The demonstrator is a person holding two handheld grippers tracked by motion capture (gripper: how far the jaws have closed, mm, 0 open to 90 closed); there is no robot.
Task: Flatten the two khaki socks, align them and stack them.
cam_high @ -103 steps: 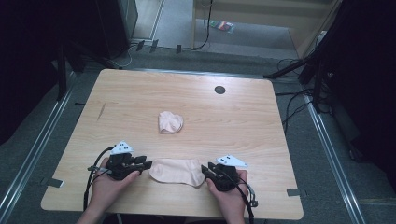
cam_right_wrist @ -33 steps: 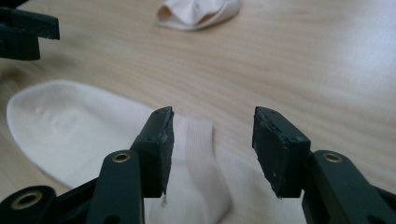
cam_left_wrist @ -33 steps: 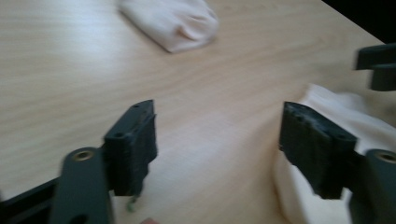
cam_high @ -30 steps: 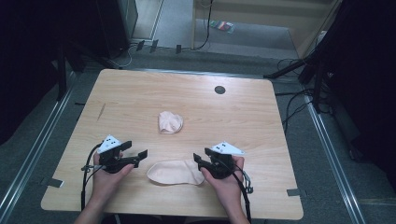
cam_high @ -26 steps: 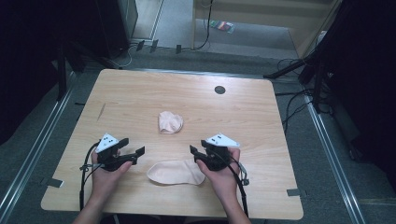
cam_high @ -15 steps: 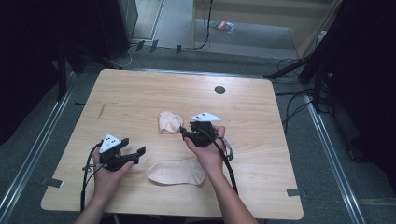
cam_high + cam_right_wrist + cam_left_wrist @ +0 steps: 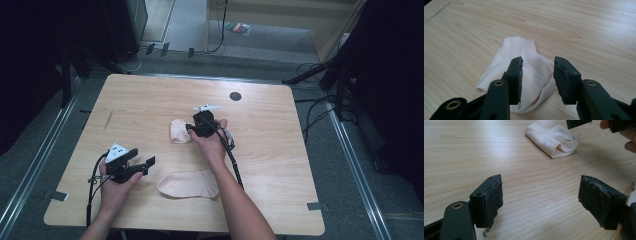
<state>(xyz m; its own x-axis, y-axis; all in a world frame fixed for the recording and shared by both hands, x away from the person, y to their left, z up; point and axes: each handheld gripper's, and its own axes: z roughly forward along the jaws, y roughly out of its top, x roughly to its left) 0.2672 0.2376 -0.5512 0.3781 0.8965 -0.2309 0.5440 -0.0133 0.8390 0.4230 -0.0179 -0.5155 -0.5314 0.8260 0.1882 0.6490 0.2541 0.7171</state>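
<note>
Right hand-held gripper point(image 7: 191, 128) closing over folded sock point(image 7: 521, 75) mid-tabletop, not clamped yet – left hand-held gripper point(image 7: 145, 164) apart, idle; flat sock point(image 7: 190, 183) near edge, pairing left

a light wooden table point(image 7: 280, 165) carries a folded sock point(image 7: 178, 131) and a flat sock point(image 7: 190, 183).

Wooden table point(image 7: 280, 150) on grey floor point(image 7: 260, 37)

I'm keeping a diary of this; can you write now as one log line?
right gripper: closing over folded pale pink sock, not gripping | left gripper: open, empty | flat pale pink sock: on table
</note>
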